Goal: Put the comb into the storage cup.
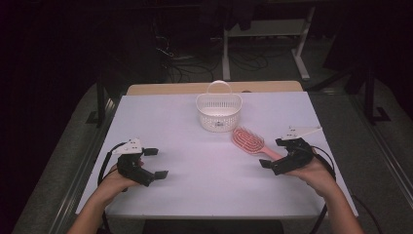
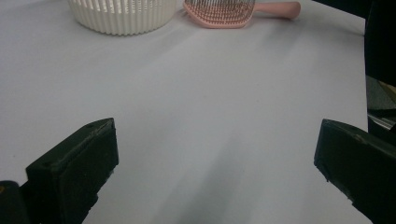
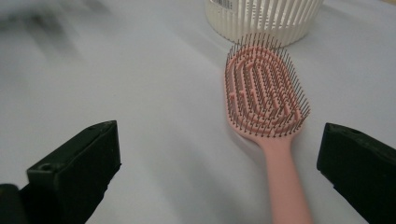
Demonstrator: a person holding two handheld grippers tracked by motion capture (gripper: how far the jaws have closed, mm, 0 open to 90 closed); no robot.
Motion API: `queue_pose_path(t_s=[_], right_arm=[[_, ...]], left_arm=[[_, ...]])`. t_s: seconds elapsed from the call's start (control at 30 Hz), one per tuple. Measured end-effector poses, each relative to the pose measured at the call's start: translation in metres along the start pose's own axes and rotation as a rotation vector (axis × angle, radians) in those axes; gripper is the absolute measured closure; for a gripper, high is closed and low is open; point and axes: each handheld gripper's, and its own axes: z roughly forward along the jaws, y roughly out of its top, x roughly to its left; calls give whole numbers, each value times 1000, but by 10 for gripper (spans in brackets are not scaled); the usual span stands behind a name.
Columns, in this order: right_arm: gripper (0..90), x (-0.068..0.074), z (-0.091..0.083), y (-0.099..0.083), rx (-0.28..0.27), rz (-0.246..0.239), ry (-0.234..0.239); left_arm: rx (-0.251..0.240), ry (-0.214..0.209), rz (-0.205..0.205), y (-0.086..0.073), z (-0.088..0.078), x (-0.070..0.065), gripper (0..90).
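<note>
Pink hairbrush (image 3: 264, 95) lies bristles-up on bench (image 1: 195, 161), just beside white basket (image 1: 219, 111). Right hand-held gripper (image 1: 276, 152) gapes wide, empty, near handle; left hand-held gripper (image 1: 156, 163) likewise. Likely best: straddle handle squarely before closing.

Black tools (image 1: 157, 163) with grey plates, trailing black cables.

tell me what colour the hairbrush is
Pink hairbrush, dark bristles; the right gripper view shows it best.
</note>
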Motion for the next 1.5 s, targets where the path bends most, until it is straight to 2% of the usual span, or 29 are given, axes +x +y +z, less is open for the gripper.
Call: queue_pose_path(t_s=[0.93,1.5], right_arm=[[0,-19,1,29,-12,-15,14],[0,-33,6,50,-26,-14,2]], left_arm=[[-4,1,6,1,0,0,0],[-8,4,-4,1,0,0,0]])
